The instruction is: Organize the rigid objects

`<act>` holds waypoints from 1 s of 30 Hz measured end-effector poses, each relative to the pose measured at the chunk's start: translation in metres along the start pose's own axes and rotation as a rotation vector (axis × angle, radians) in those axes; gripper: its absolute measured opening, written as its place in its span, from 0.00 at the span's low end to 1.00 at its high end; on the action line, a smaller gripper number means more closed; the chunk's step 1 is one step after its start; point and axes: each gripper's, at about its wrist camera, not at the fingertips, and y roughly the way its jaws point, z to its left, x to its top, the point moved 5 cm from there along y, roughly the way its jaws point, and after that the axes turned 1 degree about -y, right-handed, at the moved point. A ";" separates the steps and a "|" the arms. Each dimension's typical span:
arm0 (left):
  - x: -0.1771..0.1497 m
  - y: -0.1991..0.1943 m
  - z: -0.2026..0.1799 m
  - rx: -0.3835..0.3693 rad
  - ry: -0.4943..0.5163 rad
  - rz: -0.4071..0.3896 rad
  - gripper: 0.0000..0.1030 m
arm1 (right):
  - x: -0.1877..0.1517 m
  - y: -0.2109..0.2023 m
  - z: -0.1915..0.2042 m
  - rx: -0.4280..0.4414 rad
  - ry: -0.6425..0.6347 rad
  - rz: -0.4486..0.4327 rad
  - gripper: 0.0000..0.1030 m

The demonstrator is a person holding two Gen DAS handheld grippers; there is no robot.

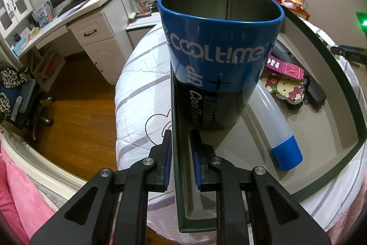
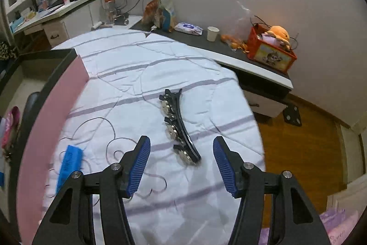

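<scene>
Left wrist: my left gripper (image 1: pixel 181 150) pinches the box (image 1: pixel 357 130) wall, jaws narrow | cup (image 1: pixel 220 56) stands inside the box, just beyond that wall; tube (image 1: pixel 275 128) lies beside it | right wrist: my right gripper (image 2: pixel 181 164) gapes wide, holding nothing, over the hair clip (image 2: pixel 179 128) on the quilt (image 2: pixel 128 66), outside the box.

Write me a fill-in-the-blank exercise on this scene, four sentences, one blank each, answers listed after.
1. The left gripper is clamped on the wall of the dark green ____.
2. The blue cup standing inside the box bears the printed word ____.
3. The black hair clip lies on the striped ____, ahead of the open right gripper.
4. The translucent tube lying in the box has a cap coloured ____.

Missing words: box; COOLTIME; bedsheet; blue
</scene>
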 end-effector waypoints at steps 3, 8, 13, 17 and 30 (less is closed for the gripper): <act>0.000 0.000 0.000 0.005 0.000 0.001 0.18 | 0.003 0.007 0.000 -0.016 -0.004 -0.015 0.57; 0.000 -0.002 -0.001 0.014 0.006 0.002 0.19 | 0.003 0.017 -0.002 0.011 0.013 -0.004 0.57; 0.000 -0.002 -0.001 0.016 0.008 0.003 0.19 | 0.002 0.017 -0.003 0.036 0.012 -0.008 0.45; 0.001 -0.002 -0.001 0.016 0.006 0.003 0.19 | -0.001 0.016 0.001 0.073 0.007 0.012 0.20; 0.002 -0.002 -0.001 0.014 0.002 0.001 0.19 | -0.033 -0.013 0.018 0.115 0.022 0.056 0.19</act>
